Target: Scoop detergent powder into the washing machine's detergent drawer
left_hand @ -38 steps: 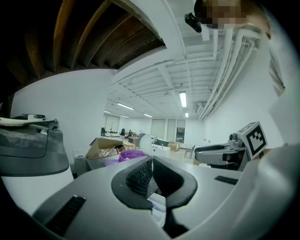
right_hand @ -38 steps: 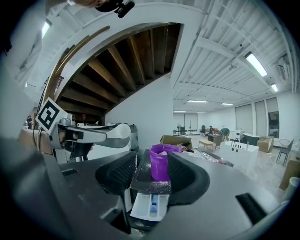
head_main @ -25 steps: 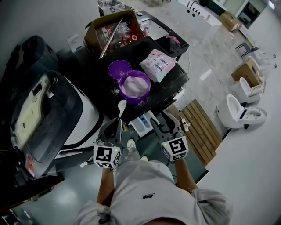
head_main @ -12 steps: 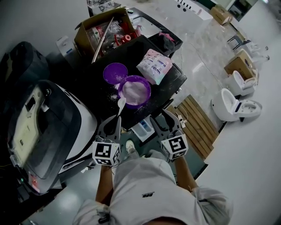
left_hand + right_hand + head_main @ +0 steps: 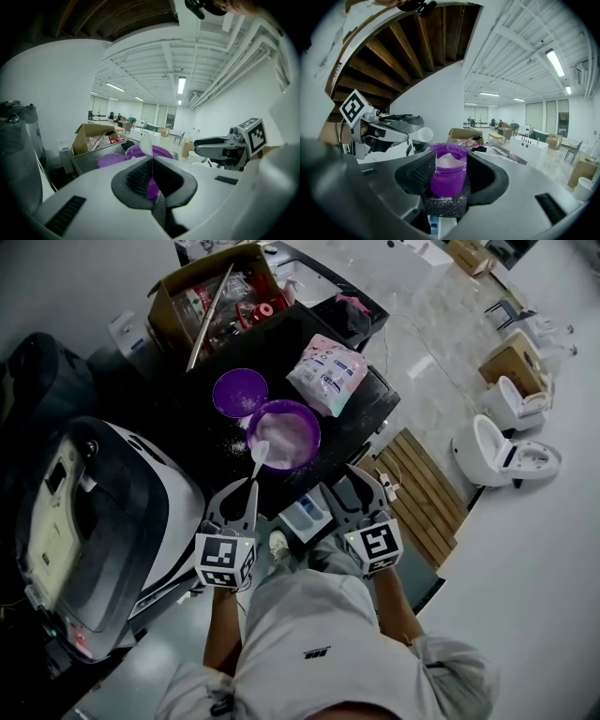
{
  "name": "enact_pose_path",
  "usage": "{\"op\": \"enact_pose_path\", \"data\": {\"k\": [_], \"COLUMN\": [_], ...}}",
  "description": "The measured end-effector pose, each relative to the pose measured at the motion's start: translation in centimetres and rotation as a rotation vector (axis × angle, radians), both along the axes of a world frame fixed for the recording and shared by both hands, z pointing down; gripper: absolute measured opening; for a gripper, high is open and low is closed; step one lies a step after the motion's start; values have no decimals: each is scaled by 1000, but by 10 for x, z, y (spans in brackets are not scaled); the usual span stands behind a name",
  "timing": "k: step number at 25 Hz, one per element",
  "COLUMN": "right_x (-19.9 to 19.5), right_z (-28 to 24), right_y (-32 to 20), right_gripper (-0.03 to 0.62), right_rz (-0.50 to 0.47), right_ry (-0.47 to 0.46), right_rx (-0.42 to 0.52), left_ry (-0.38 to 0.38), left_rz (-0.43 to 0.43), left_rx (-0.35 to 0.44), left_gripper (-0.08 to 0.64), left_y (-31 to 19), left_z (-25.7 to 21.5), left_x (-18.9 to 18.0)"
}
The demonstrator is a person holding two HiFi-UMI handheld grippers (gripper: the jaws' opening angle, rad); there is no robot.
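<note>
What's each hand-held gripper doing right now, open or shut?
Left hand-held gripper: shut on the handle of the white scoop.
Right hand-held gripper: open, empty; the purple powder jar stands ahead, ungripped.

Spoon (image 5: 260,452) handle hidden inside left claw (image 5: 248,495), cardboard box (image 5: 162,309) contents too cluttered to tell

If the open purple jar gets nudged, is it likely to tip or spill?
The purple jar looks wide-based, so it probably slides rather than tips. It is lidless and heaped with white powder, so a jolt could well spill some.
</note>
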State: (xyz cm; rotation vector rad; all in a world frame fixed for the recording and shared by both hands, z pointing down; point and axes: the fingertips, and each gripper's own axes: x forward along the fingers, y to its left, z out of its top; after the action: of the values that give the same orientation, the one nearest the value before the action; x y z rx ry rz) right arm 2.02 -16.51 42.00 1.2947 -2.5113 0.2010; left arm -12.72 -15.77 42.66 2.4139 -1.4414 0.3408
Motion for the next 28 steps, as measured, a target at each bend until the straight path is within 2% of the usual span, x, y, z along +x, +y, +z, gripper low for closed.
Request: {"op": "enact_pose_path", "data": {"k": [8,13,28], "right_x": [3,5,13], "right_z": [10,11,31], "right_y": [-32,-52,-81], "right_gripper": [195,195,195], "right_rz": [-90,-125,-148], "right_ry": [-5,-18,-37], "right_rx": [-21,-30,-84], "left_ry": [-34,-65,-214], "left_rz": [-63,-77,16], "left_rx": [-48,-112,-358], "left_gripper": [17,17,17], "left_y": [-23,-36,-67], "left_z": [7,14,44], "left_x": [7,13,29]}}
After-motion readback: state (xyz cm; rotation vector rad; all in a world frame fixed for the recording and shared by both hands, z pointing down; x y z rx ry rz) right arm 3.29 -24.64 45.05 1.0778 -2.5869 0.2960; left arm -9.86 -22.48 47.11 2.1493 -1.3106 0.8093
